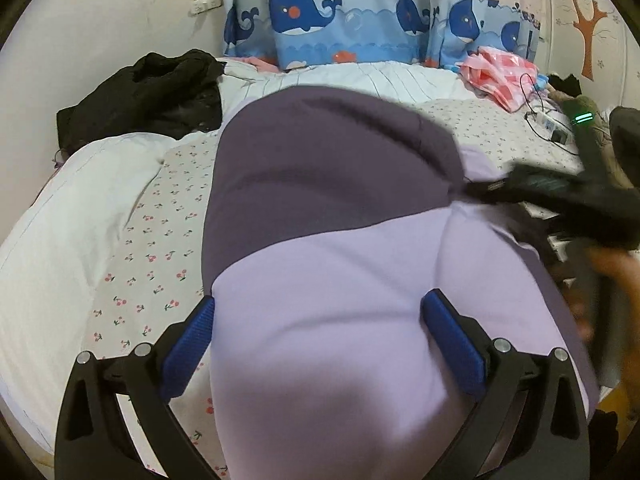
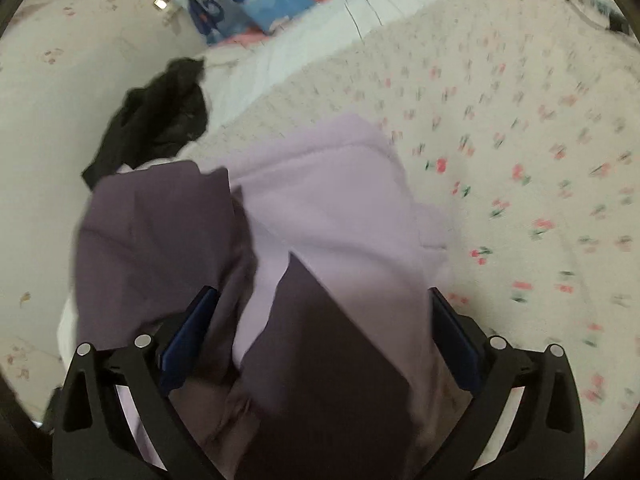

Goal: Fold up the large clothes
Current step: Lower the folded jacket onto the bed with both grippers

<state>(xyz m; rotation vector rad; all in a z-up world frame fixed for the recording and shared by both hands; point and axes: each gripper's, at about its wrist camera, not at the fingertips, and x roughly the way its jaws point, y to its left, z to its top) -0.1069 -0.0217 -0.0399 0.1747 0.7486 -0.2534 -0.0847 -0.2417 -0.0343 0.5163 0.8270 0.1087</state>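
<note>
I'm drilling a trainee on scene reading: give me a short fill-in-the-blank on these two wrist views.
1. The two-tone garment is lilac and dark ____.
2. The bed sheet is printed with small ____.
3. The curtain shows blue ____.
4. The crumpled garment by the wall is ____.

Missing words: purple; cherries; whales; black

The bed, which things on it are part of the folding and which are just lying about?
Job: purple garment, left gripper, right gripper.
Lying about: black clothes, whale pillows, pink bag, cables.
</note>
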